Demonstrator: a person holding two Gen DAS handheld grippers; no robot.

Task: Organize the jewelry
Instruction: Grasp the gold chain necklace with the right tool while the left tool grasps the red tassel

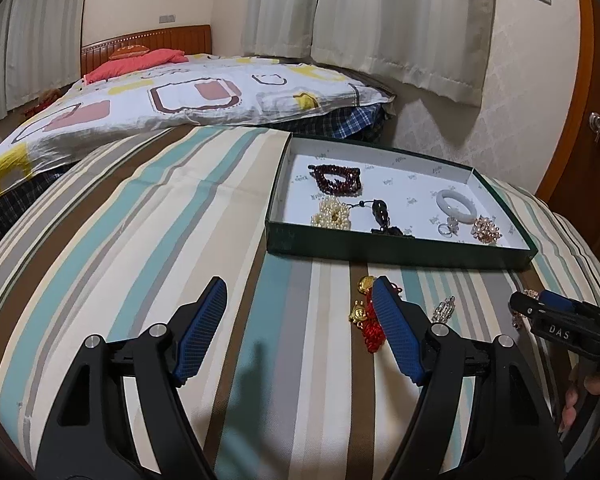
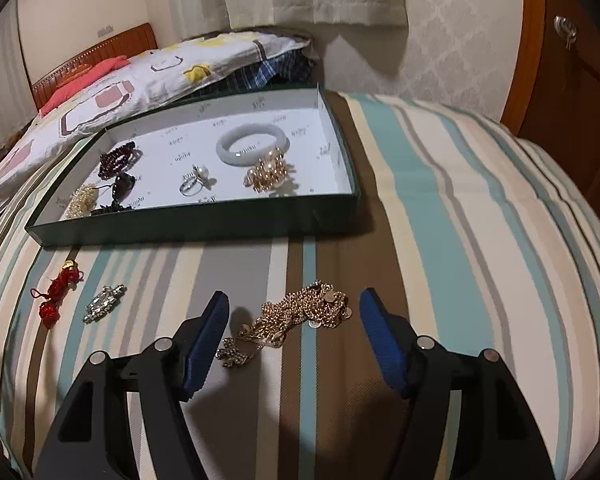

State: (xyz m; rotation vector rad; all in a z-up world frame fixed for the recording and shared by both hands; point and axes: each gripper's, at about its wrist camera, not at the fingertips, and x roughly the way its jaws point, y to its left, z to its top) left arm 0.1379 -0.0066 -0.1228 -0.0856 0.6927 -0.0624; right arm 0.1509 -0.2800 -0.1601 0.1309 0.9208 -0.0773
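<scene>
A shallow green box [image 1: 400,254] [image 2: 188,232] with white lining lies on the striped cover. It holds a dark red bead bracelet [image 1: 336,178] [image 2: 118,158], a pearl piece [image 1: 332,214], a dark pendant [image 1: 380,210], a white bangle [image 1: 456,202] [image 2: 254,142], a ring [image 2: 196,182] and a gold cluster [image 2: 266,174]. My left gripper [image 1: 300,292] is open above the cover; a red-and-gold charm [image 1: 366,314] [image 2: 58,294] lies by its right finger. My right gripper [image 2: 294,306] is open with a gold chain [image 2: 300,314] between its fingers. A silver brooch [image 2: 104,302] lies loose.
A small gold piece [image 2: 232,354] lies beside the chain. A bed with patterned quilt [image 1: 172,96] and red pillow [image 1: 140,62] lies behind. Curtains hang at the back. A wooden cabinet [image 2: 572,80] stands at the right.
</scene>
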